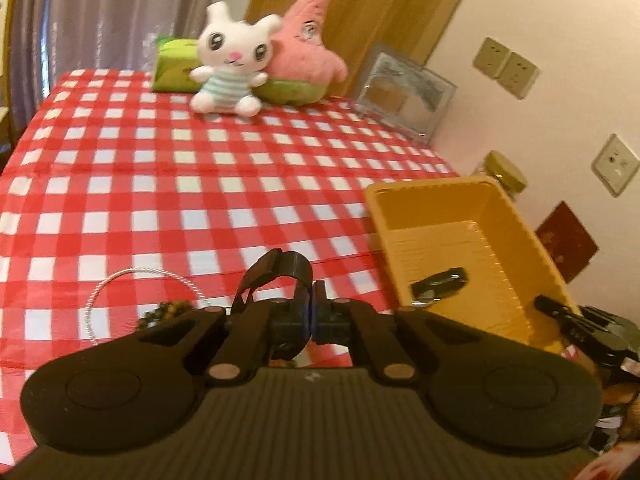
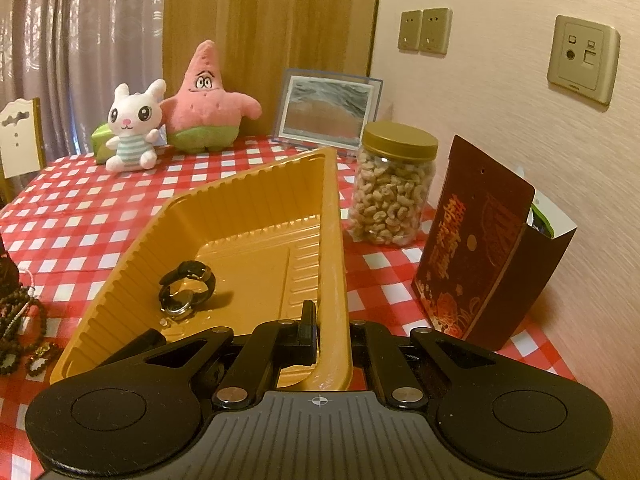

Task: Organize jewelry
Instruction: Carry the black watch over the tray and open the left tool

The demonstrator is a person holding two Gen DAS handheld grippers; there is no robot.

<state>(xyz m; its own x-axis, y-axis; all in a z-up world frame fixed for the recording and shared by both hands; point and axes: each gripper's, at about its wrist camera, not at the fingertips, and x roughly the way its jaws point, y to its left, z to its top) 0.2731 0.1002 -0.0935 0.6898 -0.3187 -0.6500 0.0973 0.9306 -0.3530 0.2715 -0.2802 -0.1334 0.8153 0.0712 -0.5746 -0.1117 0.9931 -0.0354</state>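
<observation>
Table (image 2: 100, 216), red-checked cloth. Yellow tray (image 2: 256, 216) near right edge holds a black watch (image 2: 187, 286); right gripper (image 2: 332, 332) clamps the tray's rim. Maroon box (image 2: 476, 264): gold script, unreadable. Left gripper (image 1: 314, 304) closed on a black band (image 1: 280, 270); beads (image 2: 20, 320) lie left of the tray.

Watch (image 2: 186, 286) in tray (image 2: 256, 184); beads (image 2: 20, 320) left.
</observation>
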